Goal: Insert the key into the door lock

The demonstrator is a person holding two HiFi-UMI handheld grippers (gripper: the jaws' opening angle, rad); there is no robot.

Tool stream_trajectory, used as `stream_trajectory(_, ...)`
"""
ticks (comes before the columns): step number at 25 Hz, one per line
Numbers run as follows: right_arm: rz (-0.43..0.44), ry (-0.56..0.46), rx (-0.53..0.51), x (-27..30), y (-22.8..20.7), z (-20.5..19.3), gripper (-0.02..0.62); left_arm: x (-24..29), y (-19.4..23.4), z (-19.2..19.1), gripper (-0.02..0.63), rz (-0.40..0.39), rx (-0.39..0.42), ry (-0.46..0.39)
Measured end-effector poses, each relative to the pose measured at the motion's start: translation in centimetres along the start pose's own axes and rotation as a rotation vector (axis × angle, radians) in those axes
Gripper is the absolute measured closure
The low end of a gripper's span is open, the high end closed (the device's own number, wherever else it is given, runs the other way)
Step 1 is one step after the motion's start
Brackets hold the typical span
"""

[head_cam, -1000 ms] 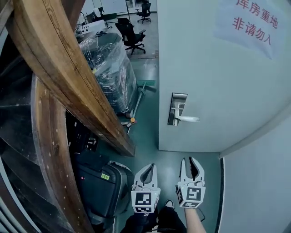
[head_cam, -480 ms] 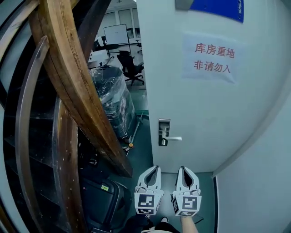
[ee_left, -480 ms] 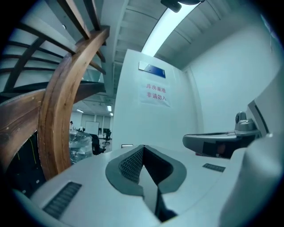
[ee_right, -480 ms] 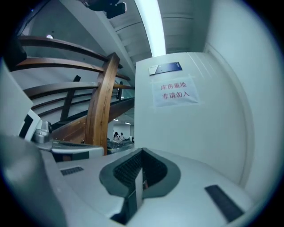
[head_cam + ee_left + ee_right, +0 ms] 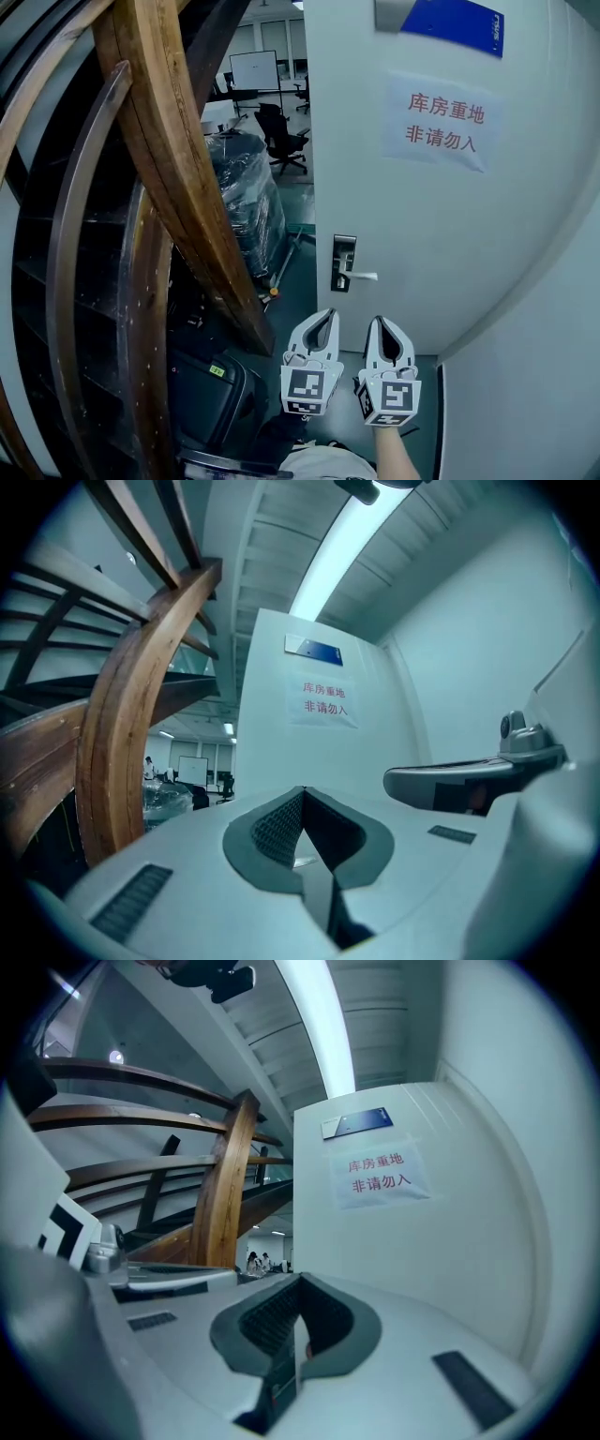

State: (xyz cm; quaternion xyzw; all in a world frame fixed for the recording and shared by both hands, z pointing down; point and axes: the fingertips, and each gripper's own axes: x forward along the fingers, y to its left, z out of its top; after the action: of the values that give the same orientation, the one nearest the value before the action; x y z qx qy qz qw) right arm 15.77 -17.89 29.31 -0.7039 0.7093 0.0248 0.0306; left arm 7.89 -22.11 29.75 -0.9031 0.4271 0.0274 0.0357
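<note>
White door (image 5: 441, 225) ahead, its lock plate (image 5: 344, 258) and lever handle (image 5: 362, 276) untouched — left gripper (image 5: 323, 315) and right gripper (image 5: 380, 322) hover just below, each with jaws pressed together, and no key shows anywhere. Insertion, by my reckoning, hasn't started.

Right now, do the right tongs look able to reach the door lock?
Probably yes: the right tongs, shut, hang below and right of the lock plate, with nothing between them and the door.
</note>
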Motion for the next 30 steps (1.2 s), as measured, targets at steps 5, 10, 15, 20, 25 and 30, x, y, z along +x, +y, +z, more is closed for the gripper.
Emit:
stream_trajectory(5,0.005,0.003,0.005,0.4,0.1,-0.1,0.591,0.0,0.8,0.0,0.603,0.016,0.006,0.004)
stream_trajectory(10,0.012,0.012,0.012,1.1,0.1,-0.6,0.591,0.3,1.7,-0.2,0.603,0.036,0.009,0.01)
stream_trajectory(15,0.013,0.017,0.037,1.8,-0.1,-1.4,0.591,0.4,2.4,-1.1,0.603,0.051,0.011,0.031)
stream_trajectory(20,0.02,0.014,0.042,2.9,0.0,-1.5,0.591,0.5,3.9,-1.4,0.603,0.082,0.018,0.035)
stream_trajectory(25,0.033,0.019,0.045,3.5,0.5,-1.9,0.591,0.5,5.0,-1.7,0.603,0.104,0.021,0.04)
stream_trajectory(30,0.033,0.023,0.044,3.8,0.7,-2.2,0.591,0.6,5.1,-2.0,0.603,0.103,0.022,0.044)
